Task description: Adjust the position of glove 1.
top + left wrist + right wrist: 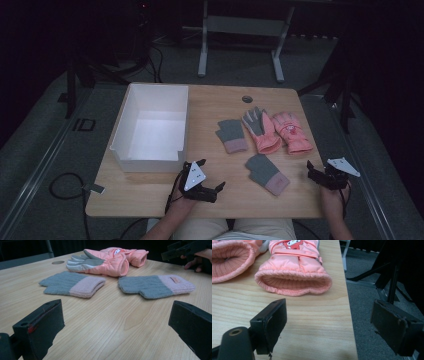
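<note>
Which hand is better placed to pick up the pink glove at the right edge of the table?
Probably the right. The right tongs are open and point at the cuff of that pink glove, close ahead. The left tongs are farther away, with a grey glove lying between.

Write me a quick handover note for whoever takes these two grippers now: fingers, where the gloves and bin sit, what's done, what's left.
Left gripper: fingers open, empty, low over the near table edge, facing the gloves.
Right gripper: fingers open, empty, at the table's near right corner, facing the right pink glove's cuff.
Gloves: four, all lying on the table. Near grey knit glove sits between the grippers; far grey knit glove behind it; left pink glove palm up; right pink glove beside it.
White bin: at the table's left, nothing in it.
Done: nothing picked up.
Left: probably all four gloves into the bin.
</note>
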`<state>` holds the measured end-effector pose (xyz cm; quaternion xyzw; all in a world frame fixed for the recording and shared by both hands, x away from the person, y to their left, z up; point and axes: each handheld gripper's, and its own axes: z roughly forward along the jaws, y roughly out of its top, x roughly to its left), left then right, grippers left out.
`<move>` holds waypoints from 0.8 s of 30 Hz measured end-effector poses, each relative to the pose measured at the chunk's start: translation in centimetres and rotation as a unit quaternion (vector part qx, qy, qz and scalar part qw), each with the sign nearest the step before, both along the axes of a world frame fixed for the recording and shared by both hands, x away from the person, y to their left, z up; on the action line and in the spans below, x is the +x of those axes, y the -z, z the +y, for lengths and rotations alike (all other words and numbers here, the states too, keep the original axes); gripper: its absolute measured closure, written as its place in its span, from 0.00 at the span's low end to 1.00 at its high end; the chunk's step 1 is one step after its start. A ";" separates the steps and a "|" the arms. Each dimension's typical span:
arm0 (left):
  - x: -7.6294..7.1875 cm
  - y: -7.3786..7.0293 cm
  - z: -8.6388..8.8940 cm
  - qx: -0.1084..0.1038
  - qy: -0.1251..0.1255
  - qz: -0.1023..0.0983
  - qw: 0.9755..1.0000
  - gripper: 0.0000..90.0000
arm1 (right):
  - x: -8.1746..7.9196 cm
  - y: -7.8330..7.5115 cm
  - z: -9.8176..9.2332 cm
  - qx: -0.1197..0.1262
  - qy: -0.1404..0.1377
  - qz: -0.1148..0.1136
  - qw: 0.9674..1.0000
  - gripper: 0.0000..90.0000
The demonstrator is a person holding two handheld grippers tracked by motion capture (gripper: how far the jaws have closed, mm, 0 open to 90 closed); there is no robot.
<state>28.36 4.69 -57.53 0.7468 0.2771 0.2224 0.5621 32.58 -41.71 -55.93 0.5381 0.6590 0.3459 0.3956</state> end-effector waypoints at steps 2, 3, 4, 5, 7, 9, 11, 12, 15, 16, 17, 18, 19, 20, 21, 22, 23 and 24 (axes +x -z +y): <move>0.0 0.0 0.1 -0.002 0.000 0.001 1.000 0.00 | -0.1 0.0 -0.1 0.000 0.000 -0.006 1.000 0.15; 0.0 0.0 0.1 -0.002 0.000 0.001 1.000 0.00 | -0.1 0.0 -0.1 0.000 0.000 -0.006 1.000 0.15; 0.0 0.0 0.0 -0.002 -0.002 -0.001 1.000 0.00 | -0.1 0.0 0.0 0.000 0.002 -0.007 1.000 0.15; 0.0 0.0 0.0 -0.002 -0.002 -0.001 1.000 0.00 | -0.1 0.0 0.0 0.000 0.002 -0.007 1.000 0.15; -0.2 0.0 -0.1 0.004 -0.002 -0.007 1.000 0.00 | -0.1 0.0 0.0 -0.002 0.002 -0.006 1.000 0.15; -0.2 0.0 -0.1 0.006 -0.002 -0.008 1.000 0.00 | 0.0 0.0 0.1 -0.006 0.003 -0.002 1.000 0.16; -0.2 0.0 -0.1 0.006 -0.002 -0.008 1.000 0.00 | 0.0 0.0 0.1 -0.008 0.004 -0.001 1.000 0.16; -0.1 0.0 0.0 0.000 -0.002 -0.003 1.000 0.00 | 0.1 0.0 0.2 -0.012 0.001 0.004 1.000 0.16; 0.0 0.0 0.2 -0.007 -0.003 0.002 1.000 0.00 | 0.2 0.1 0.3 -0.015 0.000 0.009 1.000 0.16; 0.0 0.0 0.2 -0.007 -0.003 0.002 1.000 0.00 | 0.3 0.1 0.3 -0.016 0.000 0.014 1.000 0.16; 0.0 0.0 0.1 -0.005 -0.002 0.001 1.000 0.00 | 0.3 0.1 0.3 -0.016 0.000 0.014 1.000 0.16; 0.0 0.0 0.1 -0.004 -0.001 -0.001 1.000 0.00 | 0.4 0.1 0.3 -0.016 0.000 0.020 1.000 0.16; 0.0 0.0 0.1 -0.005 -0.001 -0.002 1.000 0.00 | 0.4 0.1 0.3 -0.016 -0.002 0.025 1.000 0.16; 0.0 0.0 0.1 -0.005 0.000 -0.002 1.000 0.00 | 0.5 0.1 0.3 -0.018 -0.003 0.027 0.999 0.16; 0.0 0.0 0.1 -0.006 0.000 -0.002 1.000 0.00 | 0.5 0.1 0.3 -0.017 -0.004 0.028 0.999 0.16; 0.0 0.0 0.2 -0.008 -0.001 -0.001 1.000 0.00 | 0.5 0.1 0.3 -0.016 -0.003 0.029 0.999 0.16; 0.0 0.0 0.2 -0.009 -0.001 -0.001 1.000 0.00 | 0.5 0.1 0.2 -0.014 -0.001 0.026 1.000 0.16; 0.0 0.0 0.2 -0.009 -0.001 0.000 1.000 0.00 | 0.5 0.1 0.2 -0.014 -0.001 0.026 1.000 0.16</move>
